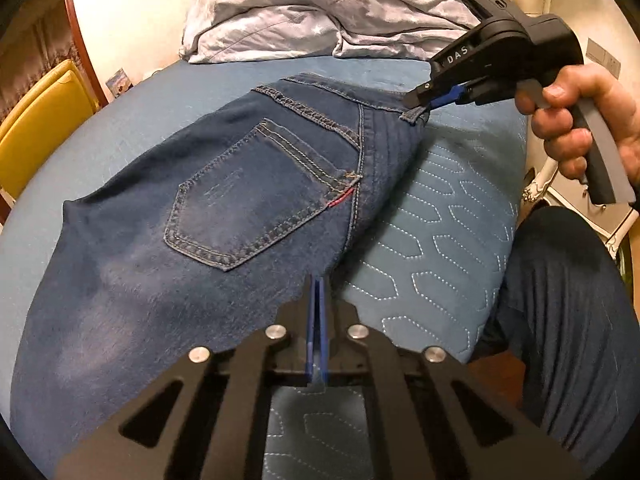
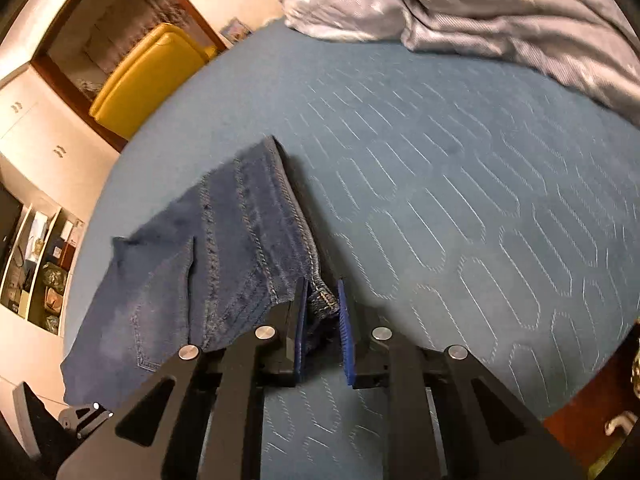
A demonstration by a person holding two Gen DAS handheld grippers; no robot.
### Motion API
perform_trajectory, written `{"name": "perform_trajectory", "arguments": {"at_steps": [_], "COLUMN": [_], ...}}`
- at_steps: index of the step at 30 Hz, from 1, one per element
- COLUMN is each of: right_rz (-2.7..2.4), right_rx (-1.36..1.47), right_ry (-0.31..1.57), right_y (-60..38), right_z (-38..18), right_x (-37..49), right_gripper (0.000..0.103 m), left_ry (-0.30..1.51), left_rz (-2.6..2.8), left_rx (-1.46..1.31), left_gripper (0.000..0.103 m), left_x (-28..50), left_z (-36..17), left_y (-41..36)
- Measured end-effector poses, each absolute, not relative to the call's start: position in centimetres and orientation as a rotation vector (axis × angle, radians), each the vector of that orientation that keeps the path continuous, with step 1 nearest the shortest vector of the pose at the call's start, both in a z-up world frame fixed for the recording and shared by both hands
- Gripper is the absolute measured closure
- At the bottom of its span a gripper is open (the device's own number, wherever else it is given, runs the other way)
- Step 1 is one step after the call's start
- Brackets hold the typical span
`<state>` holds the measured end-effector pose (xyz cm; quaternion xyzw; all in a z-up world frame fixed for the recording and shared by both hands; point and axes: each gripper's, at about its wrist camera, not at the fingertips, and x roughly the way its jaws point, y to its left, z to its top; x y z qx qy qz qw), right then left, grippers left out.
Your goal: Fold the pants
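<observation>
The jeans are spread on a blue quilted bed, back pocket up, waistband toward the far right. The left gripper is seen with its blue pads pressed together on the near edge of the denim, at the seam. The right gripper is held by a hand at the far right corner of the waistband; a bunched fold of hem is caught between its pads, which stand a little apart around the cloth. A crumpled grey duvet lies on the far side, a yellow chair to the left.
</observation>
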<state>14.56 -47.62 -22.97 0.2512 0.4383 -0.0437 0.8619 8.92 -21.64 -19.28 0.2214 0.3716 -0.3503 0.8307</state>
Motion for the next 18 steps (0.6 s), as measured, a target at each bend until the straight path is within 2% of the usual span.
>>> {"name": "perform_trajectory", "arguments": {"at_steps": [1, 3, 4, 6, 8, 10, 11, 12, 13, 15, 18], "right_rz": [-0.097, -0.115, -0.155, -0.26, -0.382, -0.415, -0.401, -0.368, -0.33, -0.266, -0.229], "right_rx": [0.531, 0.51, 0.468, 0.397, 0.317, 0.237, 0.196, 0.164, 0.136, 0.092, 0.124], "right_ry": [0.92, 0.915, 0.917, 0.903, 0.849, 0.805, 0.775, 0.749, 0.725, 0.695, 0.696], "right_y": [-47.8, -47.6, -47.3, -46.9, -46.3, -44.7, -43.1, -41.5, -39.9, -36.3, -32.0], "right_z": [-23.2, -23.4, -23.2, -22.6, -21.1, -19.7, -18.9, -18.3, -17.7, -16.8, -16.7], "right_x": [14.5, 14.8, 15.0, 15.0, 14.6, 14.3, 14.1, 14.0, 13.9, 14.0, 14.6], "right_gripper": [0.087, 0.087, 0.084, 0.052, 0.052, 0.044, 0.027, 0.018, 0.017, 0.017, 0.017], "left_ry": [0.805, 0.777, 0.752, 0.751, 0.774, 0.822, 0.842, 0.856, 0.851, 0.848, 0.873], "left_rz": [-0.774, -0.743, -0.715, -0.656, -0.54, -0.417, -0.383, -0.34, -0.283, -0.178, -0.098], "left_rx": [0.413, 0.326, 0.288, 0.158, 0.02, 0.011, 0.003, -0.021, -0.063, -0.103, -0.154], "left_gripper": [0.08, 0.041, 0.04, 0.04, 0.04, 0.04, 0.04, 0.04, 0.039, 0.028, 0.026], "left_x": [9.1, 9.1, 9.1, 9.9, 11.3, 12.6, 13.0, 13.3, 13.4, 13.3, 13.2], "left_z": [-18.8, -17.4, -16.8, -16.0, -16.5, -18.1, -18.6, -19.0, -19.2, -19.7, -20.8], "left_y": [-21.2, -19.7, -18.6, -15.4, -11.1, -7.2, -5.9, -4.0, -1.3, 3.2, 9.1]}}
